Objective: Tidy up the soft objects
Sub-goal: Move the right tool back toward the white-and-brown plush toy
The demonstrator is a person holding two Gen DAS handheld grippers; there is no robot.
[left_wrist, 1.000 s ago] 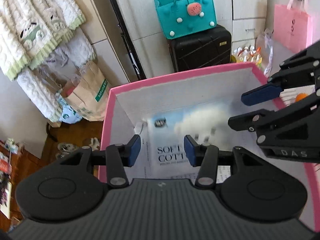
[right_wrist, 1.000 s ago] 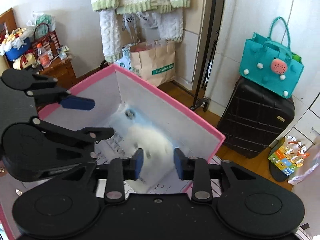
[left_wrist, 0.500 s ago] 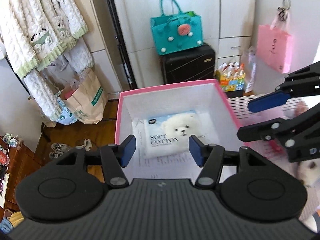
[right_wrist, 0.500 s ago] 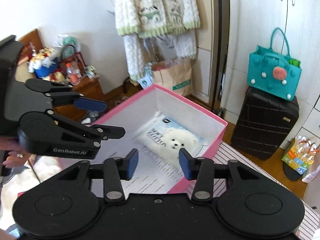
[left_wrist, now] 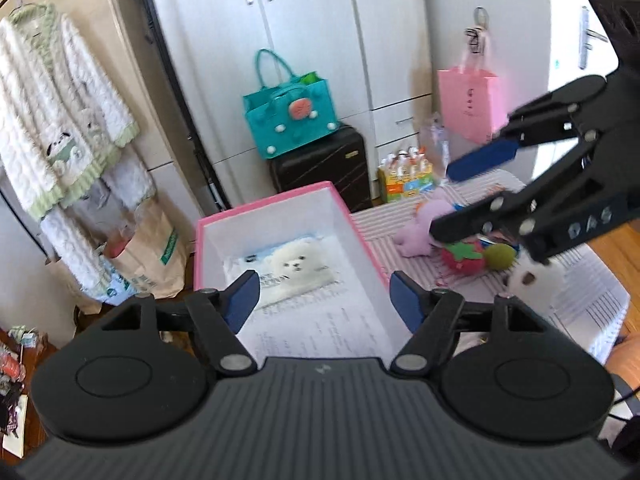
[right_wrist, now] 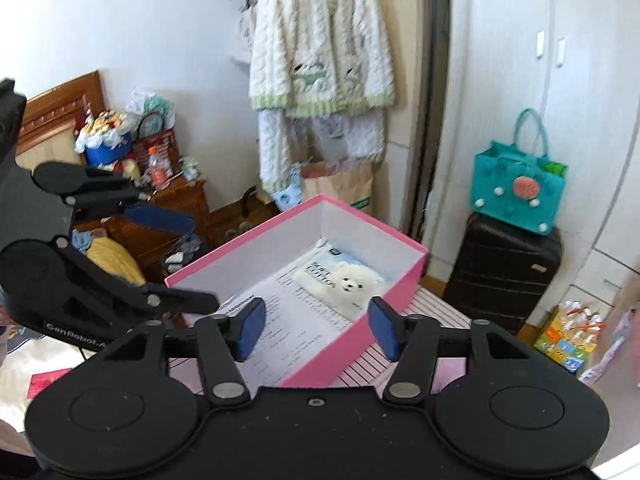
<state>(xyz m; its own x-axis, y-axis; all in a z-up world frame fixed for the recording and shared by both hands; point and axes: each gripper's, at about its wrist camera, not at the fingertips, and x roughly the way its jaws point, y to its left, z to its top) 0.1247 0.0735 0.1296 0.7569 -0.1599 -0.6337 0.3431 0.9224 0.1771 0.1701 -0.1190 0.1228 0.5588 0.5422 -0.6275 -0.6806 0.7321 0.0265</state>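
Pink box (left_wrist: 362,236): open-topped, white inside, standing on the striped surface (left_wrist: 472,188); taken as landmark for all entries.

Tissue pack (left_wrist: 286,270): soft pack printed with a white fluffy dog, lying flat on the box floor at its far end. Writing on it, "SOFT COTTON", is only partly legible in the right wrist view (right_wrist: 348,280). A printed paper sheet (left_wrist: 332,328) lies on the box floor nearer the cameras; its text is too small to read.

Left gripper (left_wrist: 322,300): above the near end of the box, jaws opening, nothing between the blue pads; the pack lies beyond and below them. In the right wrist view it (right_wrist: 192,260) shows to the left of the box, lettered "GenRobot.A…", the rest cut off.

Right gripper (right_wrist: 316,326): above the near corner of the box, jaws opening, nothing held. In the left wrist view it (left_wrist: 444,200) hangs to the right of the box, lettered "DAS".

Plush toys, right of the box on the surface: purple plush (left_wrist: 420,228), strawberry plush (left_wrist: 460,256), green ball (left_wrist: 500,256), white plush (left_wrist: 532,276); all blurred and partly hidden behind the right gripper.

Teal bag (left_wrist: 290,120): on a black suitcase (left_wrist: 320,168) behind the box.
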